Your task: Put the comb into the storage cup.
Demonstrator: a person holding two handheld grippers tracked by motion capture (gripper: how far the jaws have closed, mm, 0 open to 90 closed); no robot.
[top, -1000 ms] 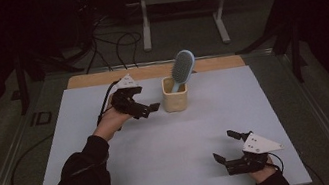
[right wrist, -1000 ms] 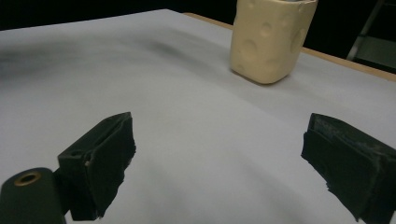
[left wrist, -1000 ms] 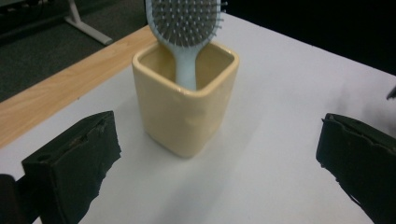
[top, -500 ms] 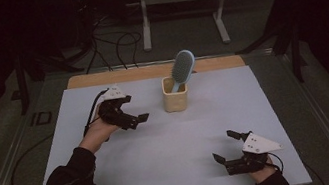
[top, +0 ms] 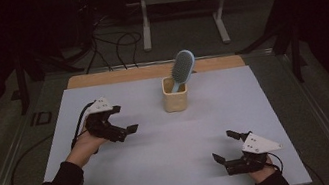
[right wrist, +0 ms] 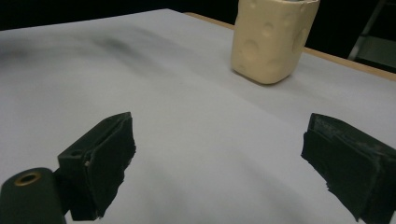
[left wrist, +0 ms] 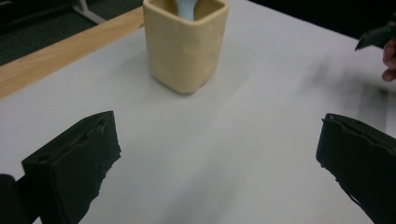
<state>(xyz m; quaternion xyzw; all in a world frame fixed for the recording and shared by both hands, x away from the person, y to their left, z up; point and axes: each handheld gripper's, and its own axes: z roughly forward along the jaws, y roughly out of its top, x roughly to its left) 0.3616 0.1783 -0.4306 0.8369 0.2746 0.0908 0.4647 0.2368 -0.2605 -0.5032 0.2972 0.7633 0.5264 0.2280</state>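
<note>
Left gripper (top: pixel 125 129) hung low over the white table (top: pixel 164 163) with its jaws spread wide and nothing between them. It was off to the left of the yellow cup (top: pixel 176 99), near it but not touching. Right gripper (top: pixel 225 148) sat low near the front edge of the table, well apart from the cup. Its jaws were wide too, and they held nothing.

The cup stood upright near the back of the table, close to the wooden strip (top: pixel 109 77). A blue hairbrush (top: pixel 182 67) stood in it, handle down, with the bristly head leaning out over the rim to the right.

The cup looked light and a bit squashy, like foam or soft rubber, with round dents in its sides. A hard squeeze would likely bend it, and a bump could tip it, because the tall brush made it top-heavy. The flat sides, low down, looked like the best place to hold it.

The brush looked light and stiff, and its smooth plastic could be slippery. The best place to grab it was probably the neck just above the rim, not the soft bristles.
</note>
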